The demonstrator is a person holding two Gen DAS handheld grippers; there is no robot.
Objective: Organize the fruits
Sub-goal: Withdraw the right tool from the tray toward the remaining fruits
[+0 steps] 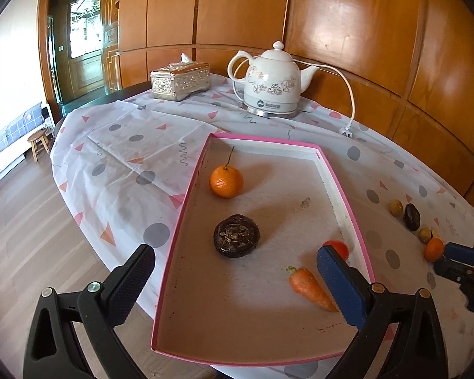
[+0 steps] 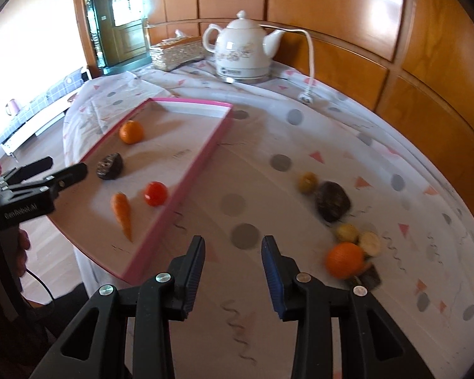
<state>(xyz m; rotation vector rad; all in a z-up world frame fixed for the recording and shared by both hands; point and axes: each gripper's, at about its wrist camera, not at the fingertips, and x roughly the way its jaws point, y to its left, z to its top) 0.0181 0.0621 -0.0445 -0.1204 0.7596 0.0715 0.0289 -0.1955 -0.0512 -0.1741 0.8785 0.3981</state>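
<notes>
Both grippers empty, fruit split between tray and desk.

Left gripper hovers over the pink tray, jaws released wide; inside lie a tangerine, dark fruit, tomato and carrot. Right gripper, jaws released and gripping nothing, hangs above the desk; an orange waits at its three o'clock.

On the table, the tray holds an orange at 12 o'clock, a carrot at 5. Loose fruits lie at its 3 o'clock; kettle and tissue box stand behind.
</notes>
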